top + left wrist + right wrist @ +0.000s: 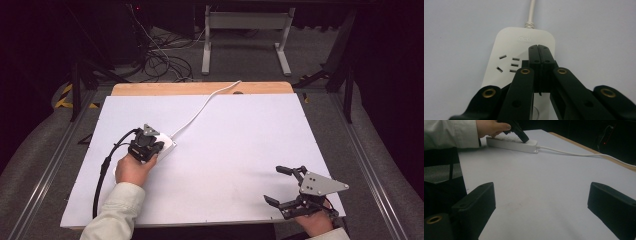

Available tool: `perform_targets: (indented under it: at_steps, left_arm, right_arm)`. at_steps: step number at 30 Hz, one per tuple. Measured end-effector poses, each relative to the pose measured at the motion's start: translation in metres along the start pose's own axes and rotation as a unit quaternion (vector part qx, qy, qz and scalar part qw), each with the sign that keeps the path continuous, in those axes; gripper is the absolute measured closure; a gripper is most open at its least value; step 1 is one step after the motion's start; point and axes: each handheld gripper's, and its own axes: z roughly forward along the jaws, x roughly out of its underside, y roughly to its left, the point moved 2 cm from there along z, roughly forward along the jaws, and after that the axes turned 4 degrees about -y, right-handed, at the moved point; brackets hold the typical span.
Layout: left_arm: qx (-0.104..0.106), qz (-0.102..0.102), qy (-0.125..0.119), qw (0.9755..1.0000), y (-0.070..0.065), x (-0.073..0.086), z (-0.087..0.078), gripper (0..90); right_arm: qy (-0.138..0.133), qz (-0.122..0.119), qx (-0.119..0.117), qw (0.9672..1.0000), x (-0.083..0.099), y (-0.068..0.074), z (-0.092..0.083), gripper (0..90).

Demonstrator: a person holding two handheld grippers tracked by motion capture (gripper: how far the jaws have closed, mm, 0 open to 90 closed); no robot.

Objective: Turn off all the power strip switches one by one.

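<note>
1. The white power strip (167, 145) lies on the left part of the white surface (240, 150), its cord (200, 110) running off the far edge.
2. The left claw (539, 47) has its jaws pressed together, tips down on the strip's top near the cord end, beside a socket (509, 64).
3. The right claw (280, 186) rests spread wide, well apart at the near right.
4. No plug is visible; judging by the pose, a pressing step seems underway, with the outcome unclear.
</note>
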Motion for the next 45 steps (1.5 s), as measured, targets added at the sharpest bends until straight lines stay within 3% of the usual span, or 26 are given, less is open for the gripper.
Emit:
perform_targets:
  at_steps: [17,21,24,28,31,32,33,35,37,39,40,45]
  left_arm:
    - [0.012,-0.001,-0.006,0.9999,0.003,0.003,0.001,90.0]
    - [-0.02,0.017,0.01,0.9996,-0.006,-0.004,-0.003,90.0]
    - [0.002,0.009,-0.022,0.9997,-0.006,-0.01,-0.018,90.0]
    - [0.02,0.002,-0.062,0.9979,-0.005,-0.015,-0.039,90.0]
    - [0.029,0.002,-0.071,0.9971,-0.005,-0.014,-0.045,90.0]
    - [0.029,0.0,-0.078,0.9965,-0.005,-0.014,-0.049,87.6]
    - [0.034,-0.004,-0.084,0.9959,-0.006,-0.014,-0.052,73.3]
    - [0.042,0.0,-0.1,0.9941,-0.008,-0.014,-0.06,69.7]
    - [0.046,0.01,-0.133,0.99,-0.012,-0.013,-0.073,64.7]
    - [0.061,0.008,-0.154,0.9862,-0.015,-0.012,-0.083,58.9]
    - [0.07,0.005,-0.169,0.983,-0.017,-0.011,-0.089,57.1]
    - [0.09,0.006,-0.2,0.9757,-0.022,-0.003,-0.108,48.7]
  right_arm:
    - [-0.001,0.001,0.0,1.0,0.0,0.001,0.0,8.1]
    - [-0.001,0.001,0.0,1.0,0.0,0.001,-0.001,8.1]
    - [-0.005,0.002,0.002,1.0,0.0,0.0,-0.001,8.1]
    - [-0.003,0.005,0.002,1.0,0.001,-0.002,-0.001,8.1]
    - [-0.003,0.006,0.003,1.0,0.001,-0.003,-0.001,8.1]
    - [-0.004,0.006,0.003,1.0,0.001,-0.003,-0.001,8.1]
    - [-0.003,0.006,0.004,1.0,0.001,-0.003,-0.002,8.1]
    - [-0.004,0.007,0.003,1.0,0.001,-0.003,-0.002,8.0]
    - [-0.004,0.006,0.004,1.0,0.001,-0.003,-0.002,8.1]
    - [-0.003,0.008,0.005,0.9999,0.001,-0.003,-0.003,8.1]
    - [-0.003,0.006,0.006,1.0,0.001,-0.003,-0.003,8.1]
    - [-0.002,0.008,0.007,0.9999,0.001,-0.002,-0.003,8.1]
